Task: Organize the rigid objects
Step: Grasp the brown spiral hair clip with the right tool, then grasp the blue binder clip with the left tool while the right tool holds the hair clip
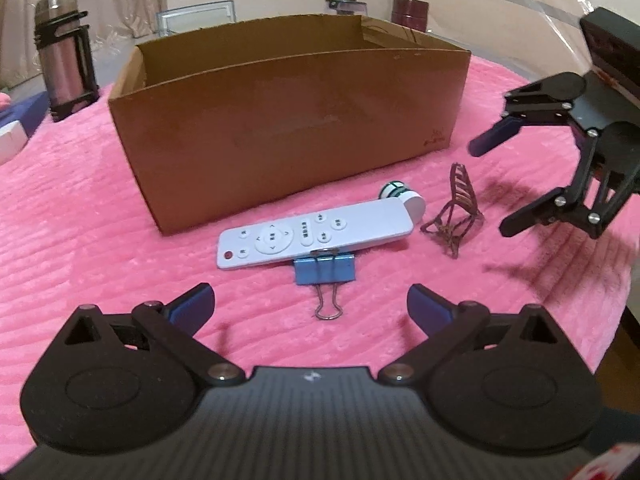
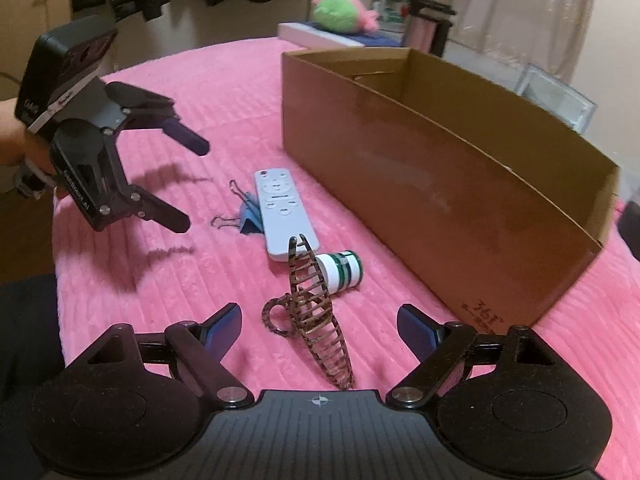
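Four small things lie on the pink cloth before an open cardboard box. They are a white remote, a blue binder clip partly under it, a small white and green bottle on its side, and a tortoiseshell hair claw. My left gripper hangs open just short of the binder clip. My right gripper is open, with the hair claw in the gap and its pads not touching it.
A pink and black thermos stands beyond the box. A clear plastic container sits behind it. A green and pink plush toy lies farther off. The round table's edge curves close by.
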